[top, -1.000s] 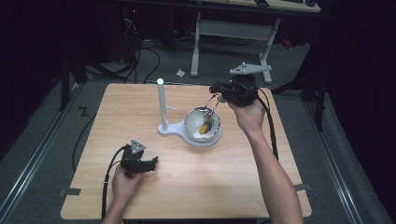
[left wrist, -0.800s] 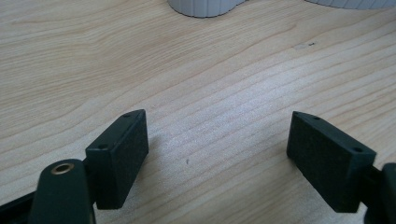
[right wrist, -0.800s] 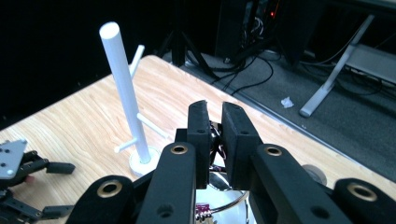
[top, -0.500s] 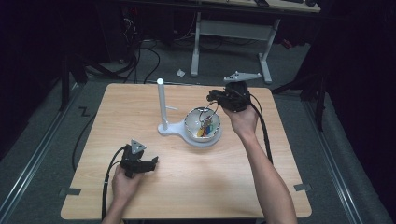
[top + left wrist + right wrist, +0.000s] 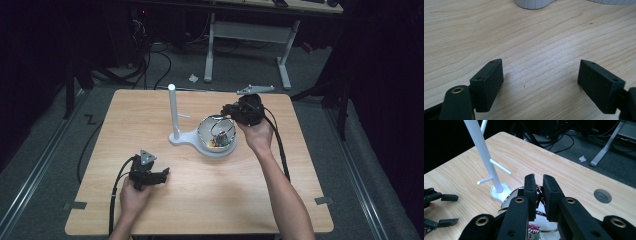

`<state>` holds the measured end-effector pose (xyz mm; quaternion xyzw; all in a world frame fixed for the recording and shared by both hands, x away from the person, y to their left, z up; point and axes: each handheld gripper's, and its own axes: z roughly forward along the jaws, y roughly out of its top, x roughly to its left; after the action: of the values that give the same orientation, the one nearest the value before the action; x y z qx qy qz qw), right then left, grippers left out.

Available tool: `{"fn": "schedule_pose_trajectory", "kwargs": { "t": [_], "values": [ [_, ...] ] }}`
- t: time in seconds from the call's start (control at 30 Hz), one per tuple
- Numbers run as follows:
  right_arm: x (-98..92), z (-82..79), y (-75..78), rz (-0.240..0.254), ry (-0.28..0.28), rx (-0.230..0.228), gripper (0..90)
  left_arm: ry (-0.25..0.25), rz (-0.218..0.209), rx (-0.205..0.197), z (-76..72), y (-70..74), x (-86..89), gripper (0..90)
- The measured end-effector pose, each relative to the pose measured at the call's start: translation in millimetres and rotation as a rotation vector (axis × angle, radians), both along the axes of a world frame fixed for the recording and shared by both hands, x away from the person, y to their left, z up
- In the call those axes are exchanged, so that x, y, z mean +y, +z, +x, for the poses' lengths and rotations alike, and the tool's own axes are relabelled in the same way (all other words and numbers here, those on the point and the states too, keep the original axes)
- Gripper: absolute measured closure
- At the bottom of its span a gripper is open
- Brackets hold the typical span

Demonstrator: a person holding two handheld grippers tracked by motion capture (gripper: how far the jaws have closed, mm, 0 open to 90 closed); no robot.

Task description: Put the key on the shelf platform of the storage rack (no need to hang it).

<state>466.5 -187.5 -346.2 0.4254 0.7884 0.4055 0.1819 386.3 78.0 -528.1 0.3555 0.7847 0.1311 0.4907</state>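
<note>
Desk: light wood top, carrying one white stand and one bowl. Stand: white upright post with short side pegs, rising from a flat white base at the middle of the desk; in your right gripper view the post leans across the upper left with two pegs showing. Bowl: shiny metal, seated on the wide end of the stand's base just right of the post, with small coloured items inside that are too small to name. Your right gripper: held above the far right rim of the bowl, your hand behind it; in its own view the fingers stand narrow, nearly together, with something dark and shiny between them just above the bowl's rim, though you cannot tell what it is or whether they pinch it. Your left gripper: low over the near left part of the desk, well apart from the bowl and stand; in its own view its fingers are spread wide with bare wood between them, holding nothing. Floor beyond the desk: grey, with dark cables and a white frame leg.
</note>
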Motion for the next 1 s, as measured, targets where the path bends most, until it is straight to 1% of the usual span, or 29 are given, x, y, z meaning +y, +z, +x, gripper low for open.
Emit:
{"fn": "schedule_pose_trajectory", "kwargs": {
  "t": [0.07, 0.1, 0.13, 0.17, 0.2, 0.23, 0.27, 0.37, 0.4, 0.43, 0.47, 0.5, 0.57, 0.67, 0.73, 0.83, 0.9, 1.0],
  "values": [
    [-0.3, 0.0, -3.0, 0.001, 0.0, 0.005, 82.6, 0.001, -0.001, 0.001, 0.0, 0.1, -0.1, 21.0],
    [-0.5, 0.1, -6.4, 0.002, 0.0, 0.011, 82.5, 0.002, -0.001, 0.001, -0.1, 0.1, -0.1, 21.0],
    [-0.4, 0.2, -14.2, 0.006, -0.001, 0.032, 82.5, 0.002, -0.002, 0.001, -0.1, 0.1, -0.2, 21.0],
    [-0.3, 0.4, -17.5, 0.005, 0.002, 0.038, 82.5, 0.002, -0.002, 0.001, -0.1, 0.1, -0.2, 21.0],
    [-0.3, 0.4, -17.5, 0.005, 0.002, 0.038, 82.5, 0.002, -0.002, 0.001, -0.1, 0.1, -0.2, 21.0],
    [-0.4, 0.5, -23.4, 0.005, 0.006, 0.052, 82.4, 0.002, -0.002, 0.001, -0.1, 0.1, -0.2, 21.0],
    [-0.9, 0.6, -26.1, 0.012, 0.007, 0.055, 82.4, 0.002, -0.001, 0.001, -0.1, 0.0, -0.1, 21.0],
    [-2.5, 0.2, -30.8, 0.032, 0.004, 0.064, 82.4, 0.002, -0.002, 0.001, -0.1, 0.1, -0.2, 21.0],
    [-2.6, -0.2, -32.4, 0.033, 0.002, 0.073, 82.3, 0.002, -0.001, 0.001, -0.1, 0.0, -0.1, 21.0],
    [-2.4, 0.1, -35.2, 0.036, 0.005, 0.074, 82.3, 0.002, -0.001, 0.001, -0.1, 0.0, -0.1, 21.0],
    [-2.4, 0.1, -35.2, 0.036, 0.005, 0.074, 82.3, 0.002, -0.001, 0.001, -0.1, 0.0, -0.1, 21.0],
    [-1.5, 0.0, -39.4, 0.034, 0.01, 0.085, 82.2, 0.002, -0.001, 0.001, -0.1, 0.0, -0.2, 21.0],
    [-1.0, 0.0, -41.6, 0.028, 0.013, 0.087, 82.1, 0.002, -0.001, 0.001, -0.1, 0.0, -0.2, 21.0],
    [-0.8, 0.1, -51.0, 0.029, 0.006, 0.111, 82.0, 0.002, -0.001, 0.0, -0.1, 0.0, -0.2, 21.0],
    [-1.9, 0.8, -56.2, 0.037, 0.003, 0.117, 81.9, 0.001, 0.0, 0.0, -0.1, 0.0, -0.1, 21.0],
    [-3.1, 2.1, -64.9, 0.049, -0.002, 0.139, 81.3, 0.001, -0.001, 0.0, -0.1, 0.0, -0.2, 21.0],
    [-4.5, 2.8, -68.9, 0.045, -0.008, 0.152, 81.0, 0.001, 0.0, 0.0, -0.1, 0.0, -0.1, 21.0],
    [-6.1, 3.7, -71.0, 0.049, -0.013, 0.155, 80.8, 0.002, -0.001, 0.001, -0.1, 0.0, -0.2, 21.0]
  ]
}}
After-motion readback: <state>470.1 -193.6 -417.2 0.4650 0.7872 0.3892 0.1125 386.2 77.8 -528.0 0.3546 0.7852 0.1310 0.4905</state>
